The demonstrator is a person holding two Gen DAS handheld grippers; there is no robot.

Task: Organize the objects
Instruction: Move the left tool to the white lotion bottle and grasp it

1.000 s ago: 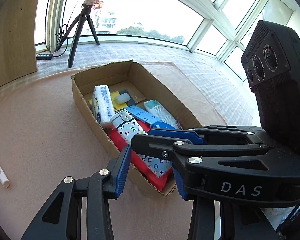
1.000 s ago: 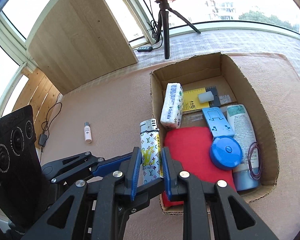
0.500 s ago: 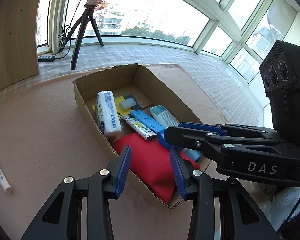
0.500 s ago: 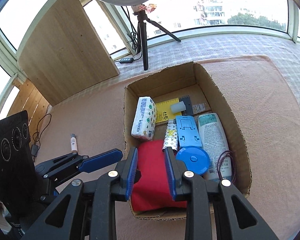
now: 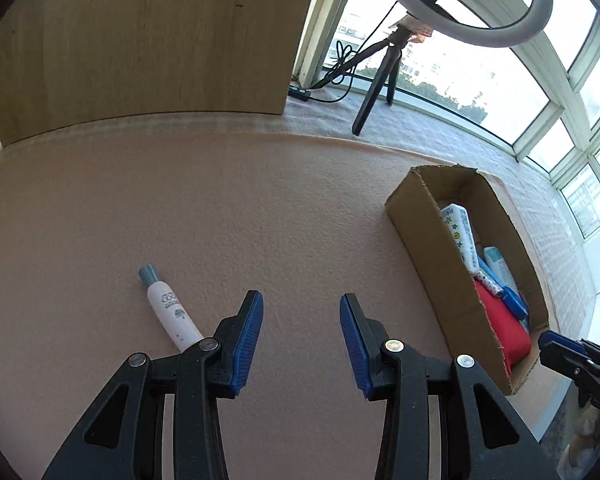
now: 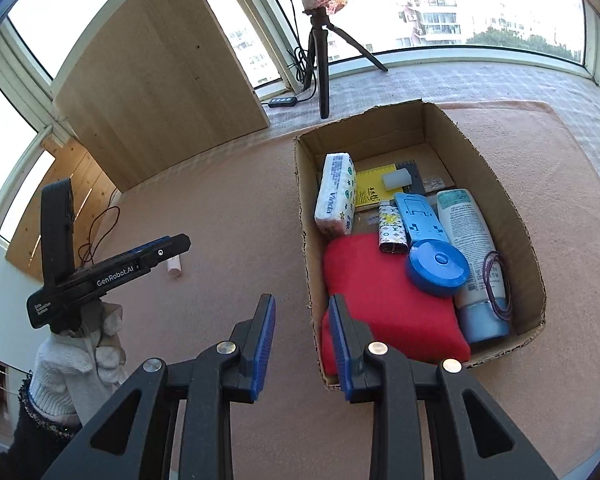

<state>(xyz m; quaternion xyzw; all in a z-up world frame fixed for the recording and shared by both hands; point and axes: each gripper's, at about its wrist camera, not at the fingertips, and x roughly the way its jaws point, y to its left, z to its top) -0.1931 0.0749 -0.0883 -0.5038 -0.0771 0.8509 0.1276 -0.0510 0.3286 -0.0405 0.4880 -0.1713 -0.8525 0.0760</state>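
Note:
A small white tube with a grey cap (image 5: 168, 308) lies on the pink mat, just left of my left gripper (image 5: 301, 340), which is open and empty. The cardboard box (image 6: 512, 216) holds a red pouch (image 6: 384, 304), a patterned lighter (image 6: 391, 228), a tissue pack (image 6: 335, 194), a blue stand (image 6: 420, 216), a blue round case (image 6: 438, 267) and a lotion bottle (image 6: 474, 248). My right gripper (image 6: 301, 344) is open and empty at the box's near-left corner. In the right wrist view the left gripper (image 6: 156, 254) hovers over the tube (image 6: 175, 269).
A ring light on a tripod (image 6: 320, 44) and a wooden panel (image 5: 140, 36) stand at the back by the windows. A cable (image 6: 100, 232) trails at the mat's left edge. A gloved hand (image 6: 80, 352) holds the left gripper. Bare pink mat (image 5: 240, 208) spreads left of the box.
The right gripper let the patterned lighter go into the box and drew back, open. The left gripper swung left, away from the box, towards the white tube.

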